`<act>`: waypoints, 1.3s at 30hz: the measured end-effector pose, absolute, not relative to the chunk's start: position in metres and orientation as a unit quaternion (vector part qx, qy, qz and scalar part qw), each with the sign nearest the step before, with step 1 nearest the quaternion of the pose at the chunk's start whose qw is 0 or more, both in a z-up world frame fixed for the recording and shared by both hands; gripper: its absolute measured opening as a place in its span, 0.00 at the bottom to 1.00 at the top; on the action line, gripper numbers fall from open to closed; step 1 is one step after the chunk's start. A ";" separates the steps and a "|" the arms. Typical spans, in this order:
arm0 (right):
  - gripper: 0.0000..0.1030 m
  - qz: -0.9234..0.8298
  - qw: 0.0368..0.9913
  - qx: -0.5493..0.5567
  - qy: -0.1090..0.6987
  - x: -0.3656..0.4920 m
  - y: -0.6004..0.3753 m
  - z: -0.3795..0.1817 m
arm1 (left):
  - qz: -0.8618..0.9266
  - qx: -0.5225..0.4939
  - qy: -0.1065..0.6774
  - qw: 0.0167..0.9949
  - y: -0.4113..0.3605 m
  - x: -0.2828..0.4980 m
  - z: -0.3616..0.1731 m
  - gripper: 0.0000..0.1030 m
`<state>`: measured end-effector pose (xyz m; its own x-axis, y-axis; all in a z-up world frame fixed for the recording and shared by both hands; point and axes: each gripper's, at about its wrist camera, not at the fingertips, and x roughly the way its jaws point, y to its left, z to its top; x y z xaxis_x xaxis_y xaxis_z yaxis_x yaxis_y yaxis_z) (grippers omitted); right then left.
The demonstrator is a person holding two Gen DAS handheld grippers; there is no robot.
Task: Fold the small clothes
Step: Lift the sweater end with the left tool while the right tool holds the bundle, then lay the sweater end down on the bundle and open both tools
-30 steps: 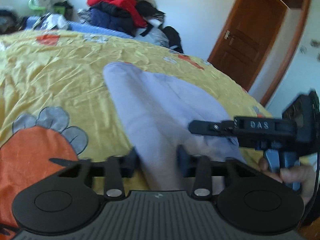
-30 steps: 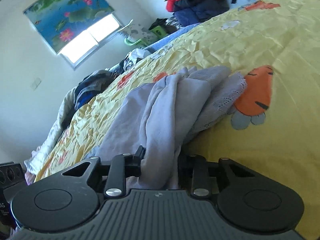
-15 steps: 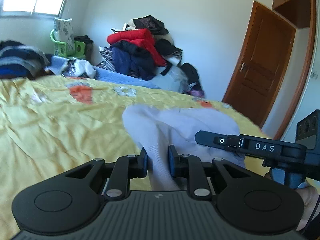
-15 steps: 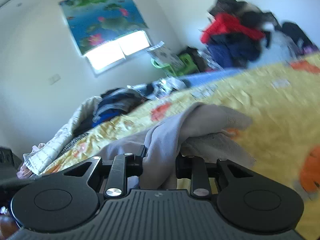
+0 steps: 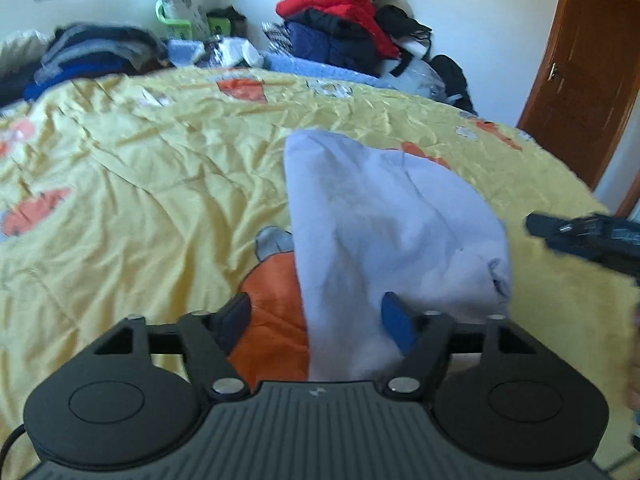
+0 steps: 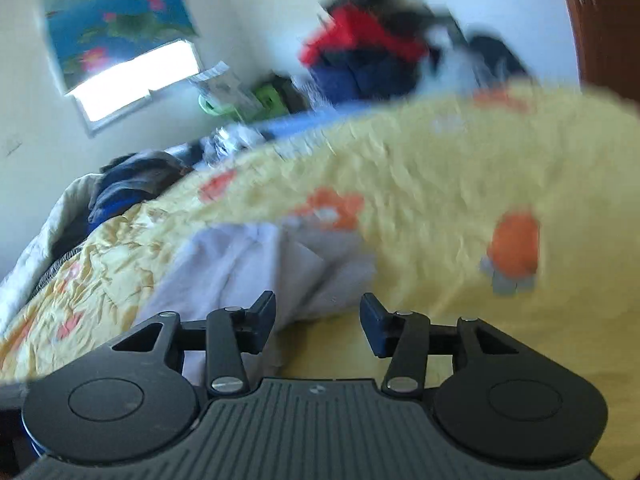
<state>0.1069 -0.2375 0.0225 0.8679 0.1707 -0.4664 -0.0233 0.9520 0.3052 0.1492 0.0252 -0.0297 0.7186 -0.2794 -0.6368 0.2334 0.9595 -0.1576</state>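
A small pale lilac garment (image 5: pixel 384 232) lies in a folded heap on the yellow bedspread (image 5: pixel 140 200). My left gripper (image 5: pixel 316 320) is open, its jaws wide apart, with the near end of the garment lying between them. In the right wrist view the same garment (image 6: pixel 256 264) lies just ahead and to the left. My right gripper (image 6: pixel 318 320) is open and holds nothing; its left finger (image 6: pixel 262 314) is at the garment's edge. The right gripper also shows at the right edge of the left wrist view (image 5: pixel 588 236).
The bedspread has orange cartoon patches (image 5: pixel 268 328). A pile of red and dark clothes (image 5: pixel 344 28) stands behind the bed, more clothes (image 5: pixel 88 56) at the far left. A brown door (image 5: pixel 580 64) is at the right. A window (image 6: pixel 136 80) is in the far wall.
Both grippers have opened and let go of the garment, which has dropped onto the bedspread. The right gripper has drawn back from it; its view is blurred by motion.
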 end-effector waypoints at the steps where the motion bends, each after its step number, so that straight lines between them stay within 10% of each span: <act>1: 0.47 0.073 0.957 0.138 0.244 0.097 -0.229 0.025 | -0.135 -0.026 0.346 0.928 0.022 0.148 -0.029 0.70; 11: 0.40 0.154 0.901 0.222 0.339 0.084 -0.209 -0.019 | -0.119 -0.045 0.348 0.929 0.041 0.121 -0.034 0.73; 14: 0.09 0.149 0.896 0.237 0.344 0.088 -0.204 -0.024 | -0.121 -0.051 0.351 0.927 0.041 0.119 -0.034 0.73; 19: 0.06 0.132 0.912 0.216 0.323 0.070 -0.209 -0.014 | -0.122 -0.036 0.337 0.933 0.042 0.108 -0.026 0.74; 25: 0.24 0.081 0.931 0.183 0.304 0.057 -0.204 -0.003 | -0.114 -0.034 0.347 0.930 0.039 0.107 -0.030 0.75; 34: 0.23 0.066 0.939 0.084 0.326 0.067 -0.172 -0.011 | -0.098 -0.026 0.354 0.930 0.033 0.098 -0.035 0.75; 39: 0.54 0.056 0.950 0.054 0.303 0.041 -0.164 0.008 | -0.087 -0.019 0.352 0.932 0.034 0.088 -0.035 0.75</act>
